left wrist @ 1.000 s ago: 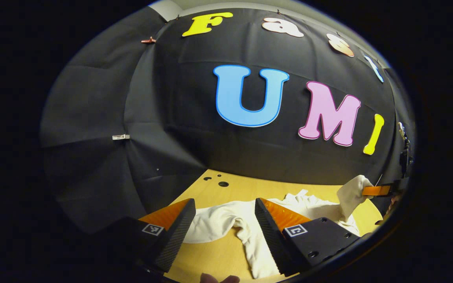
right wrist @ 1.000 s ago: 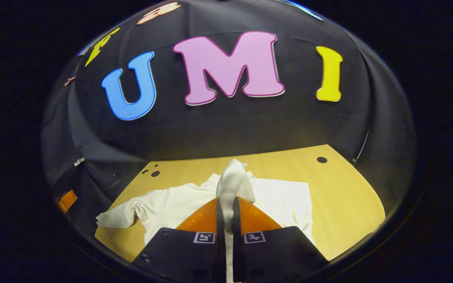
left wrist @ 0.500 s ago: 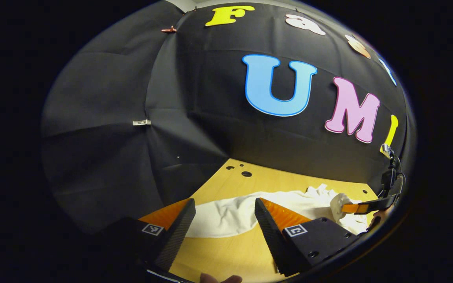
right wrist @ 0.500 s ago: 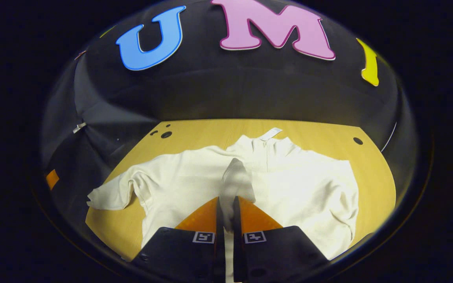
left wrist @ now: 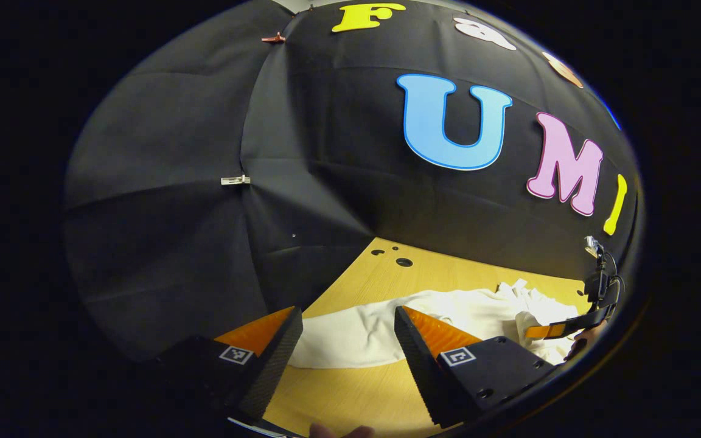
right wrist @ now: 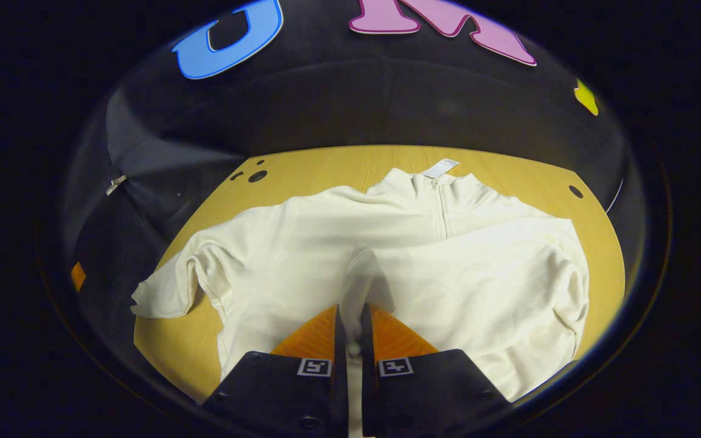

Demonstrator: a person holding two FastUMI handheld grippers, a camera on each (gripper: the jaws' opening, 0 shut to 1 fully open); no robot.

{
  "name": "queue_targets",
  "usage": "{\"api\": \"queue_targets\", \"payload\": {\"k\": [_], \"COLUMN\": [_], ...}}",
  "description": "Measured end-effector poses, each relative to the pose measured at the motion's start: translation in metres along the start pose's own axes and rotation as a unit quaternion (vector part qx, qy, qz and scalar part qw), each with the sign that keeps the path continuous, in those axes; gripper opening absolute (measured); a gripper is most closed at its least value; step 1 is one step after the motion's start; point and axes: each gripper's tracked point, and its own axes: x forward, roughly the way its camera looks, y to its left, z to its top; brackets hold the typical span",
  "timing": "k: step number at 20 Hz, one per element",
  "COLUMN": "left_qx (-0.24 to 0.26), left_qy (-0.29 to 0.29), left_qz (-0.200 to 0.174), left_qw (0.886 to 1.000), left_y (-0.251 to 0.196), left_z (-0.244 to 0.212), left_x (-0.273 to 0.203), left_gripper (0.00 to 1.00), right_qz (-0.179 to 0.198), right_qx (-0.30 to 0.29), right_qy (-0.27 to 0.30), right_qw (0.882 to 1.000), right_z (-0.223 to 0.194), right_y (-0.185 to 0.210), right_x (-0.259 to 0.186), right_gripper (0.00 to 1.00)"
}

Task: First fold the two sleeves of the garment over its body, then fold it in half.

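Because its sleeve [right wrist: 448, 274] must lie across the garment [right wrist: 302, 243], the cuff is pinched by the right gripper [right wrist: 350, 328]; the left gripper [left wrist: 344, 340] is held spread near the table's [left wrist: 350, 395] left edge.

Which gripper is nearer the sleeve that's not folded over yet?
Left. The left gripper hangs open just above that flat sleeve. The right gripper pinches the other sleeve over the body, farther away.
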Motion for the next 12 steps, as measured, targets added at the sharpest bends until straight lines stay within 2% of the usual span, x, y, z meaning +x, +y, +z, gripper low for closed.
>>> {"api": "queue_targets", "payload": {"k": [1, 2, 7, 8, 12], "left_qx": [0.001, 0.003, 0.029, 0.031, 0.035], "left_qy": [0.003, 0.006, 0.035, 0.04, 0.062], "left_qz": [0.001, 0.002, 0.017, 0.02, 0.046], "left_qw": [1.0, 1.0, 0.999, 0.999, 0.996], "left_y": [0.002, 0.004, 0.017, 0.02, 0.039], "left_z": [-0.004, -0.007, -0.032, -0.037, -0.054], "left_x": [0.003, 0.005, 0.019, 0.022, 0.035], "left_gripper": [0.91, 0.95, 0.96, 0.95, 0.95], "right_qz": [0.006, 0.014, 0.063, 0.074, 0.137], "right_qx": [0.001, 0.001, 0.007, 0.009, 0.014], "right_qy": [0.008, 0.013, 0.025, 0.024, 0.024], "right_qw": [1.0, 1.0, 0.998, 0.997, 0.99], "right_z": [-0.004, -0.007, -0.012, -0.012, -0.014], "right_y": [0.003, 0.008, 0.033, 0.039, 0.068], "right_x": [0.001, 0.003, -0.004, -0.006, -0.029], "right_gripper": [0.14, 0.16, 0.24, 0.31, 0.49]}}
